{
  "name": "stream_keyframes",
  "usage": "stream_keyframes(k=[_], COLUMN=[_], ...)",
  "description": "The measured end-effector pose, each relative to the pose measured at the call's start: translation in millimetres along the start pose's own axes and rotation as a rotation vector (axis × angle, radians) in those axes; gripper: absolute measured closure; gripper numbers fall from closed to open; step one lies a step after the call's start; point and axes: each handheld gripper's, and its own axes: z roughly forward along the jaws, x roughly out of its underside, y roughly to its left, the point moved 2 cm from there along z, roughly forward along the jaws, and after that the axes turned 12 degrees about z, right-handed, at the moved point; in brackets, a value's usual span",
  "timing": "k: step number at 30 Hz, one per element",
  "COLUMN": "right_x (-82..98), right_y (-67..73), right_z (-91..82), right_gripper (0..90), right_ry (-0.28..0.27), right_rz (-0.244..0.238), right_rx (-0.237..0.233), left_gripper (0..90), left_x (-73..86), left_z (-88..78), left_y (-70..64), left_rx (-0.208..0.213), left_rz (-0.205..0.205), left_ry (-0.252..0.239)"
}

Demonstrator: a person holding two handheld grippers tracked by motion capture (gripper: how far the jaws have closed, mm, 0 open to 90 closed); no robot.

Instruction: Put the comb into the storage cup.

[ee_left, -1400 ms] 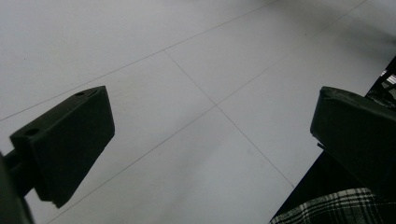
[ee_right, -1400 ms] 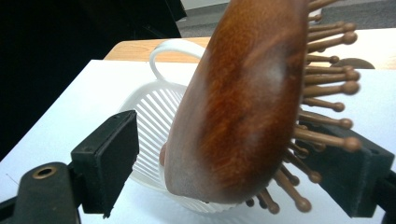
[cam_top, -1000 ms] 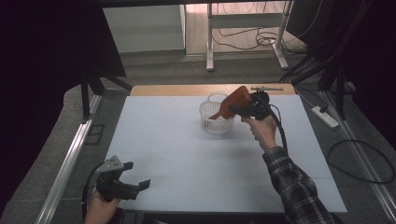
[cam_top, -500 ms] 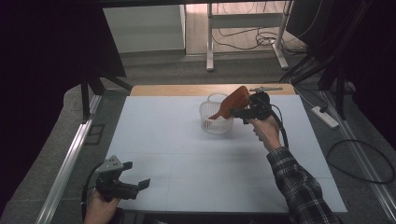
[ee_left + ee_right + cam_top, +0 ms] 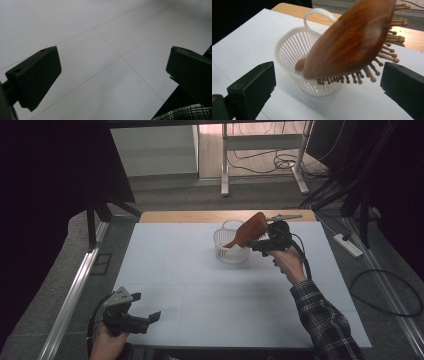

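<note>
The wooden hairbrush (image 5: 352,42) stands handle-down in the white slotted basket (image 5: 231,246) near the far edge of the table, its handle tip inside the basket and its broad head leaning out over the rim toward the right gripper (image 5: 260,242); the bristle pins (image 5: 387,47) point toward that gripper's side. The right gripper's jaws have just been opening and now stand wide apart, one on each side of the brush head without pressing on it in the right gripper view; so the brush appears released, resting on the basket by its own weight. By that reading the placing is as good as done; what seems left is to draw the right gripper back clear of the head without nudging it, since the brush sits tilted and the light basket could tip or slide.

The left gripper (image 5: 131,316) hovers low at the near left corner of the white table (image 5: 190,290), well apart from the basket; its jaws are spread with nothing between them, bare tabletop beneath them in the left gripper view.

Beyond the white sheet a strip of wooden tabletop (image 5: 180,216) shows; farther back stand a metal table frame (image 5: 260,155) and loose cables (image 5: 270,165) on the floor; a power strip (image 5: 347,245) lies off the right edge. Nothing on the table stands in the way of pulling back; only the overhanging bristles, near the open jaws, call for care.
</note>
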Motion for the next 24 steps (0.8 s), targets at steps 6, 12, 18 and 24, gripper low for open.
stream_keyframes(k=[6, 12, 18, 24], right_x=[3.7, 9.3, 15.4, 21.6], right_y=[0.8, 2.9, 2.9, 0.7], right_z=[-3.6, -9.2, -10.3, -8.2], right_gripper=[0.0, 0.0, 0.0, 0.0], right_ry=[0.003, -0.008, -0.006, 0.003], right_rz=[-0.007, -0.024, -0.036, -0.04], right_rx=[-0.01, -0.031, -0.034, -0.024], left_gripper=[0.0, 0.0, 0.1, 0.2], left_x=[0.3, 0.2, 0.2, 0.4], left_z=[-0.2, 0.0, -0.1, 0.0], left_y=[0.2, 0.0, -0.3, 0.4], left_rx=[0.002, 0.003, 0.005, 0.012], left_rz=[-0.004, 0.0, 0.004, -0.002], left_ry=[-0.003, -0.002, -0.004, -0.004])
